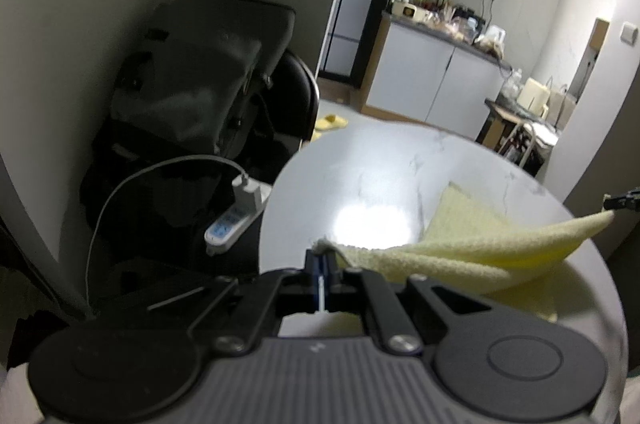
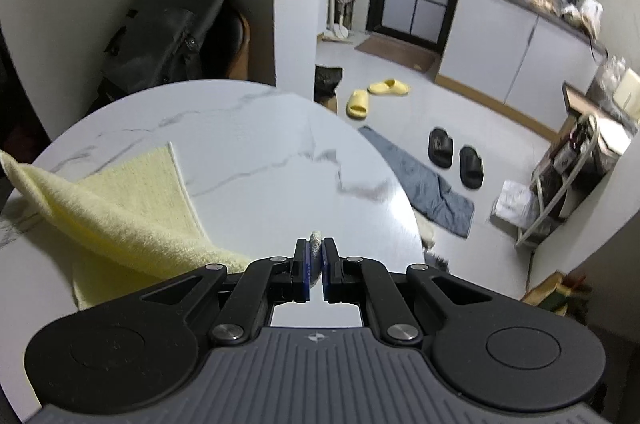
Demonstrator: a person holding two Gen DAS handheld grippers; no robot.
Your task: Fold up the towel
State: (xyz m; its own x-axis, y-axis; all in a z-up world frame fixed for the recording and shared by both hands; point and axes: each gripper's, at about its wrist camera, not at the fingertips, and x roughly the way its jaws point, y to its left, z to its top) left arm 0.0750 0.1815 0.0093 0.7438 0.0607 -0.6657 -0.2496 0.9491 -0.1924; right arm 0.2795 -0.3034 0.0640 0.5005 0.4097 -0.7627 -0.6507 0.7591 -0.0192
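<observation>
A pale yellow towel [image 1: 472, 244] lies partly on the round white marble table [image 1: 372, 164] and is lifted along its near edge. My left gripper [image 1: 322, 256] is shut on one towel corner. My right gripper [image 2: 315, 244] is shut on another corner of the towel [image 2: 120, 200], which hangs in a fold between the two grippers above the table [image 2: 248, 144]. The right gripper's tip shows at the far right of the left wrist view [image 1: 624, 202].
A black chair with a dark bag [image 1: 200, 72] stands against the wall left of the table. A white charger and cable [image 1: 240, 196] sit by the table's left edge. Slippers [image 2: 456, 152], a grey cloth [image 2: 424, 184] and kitchen cabinets [image 2: 520, 52] lie beyond.
</observation>
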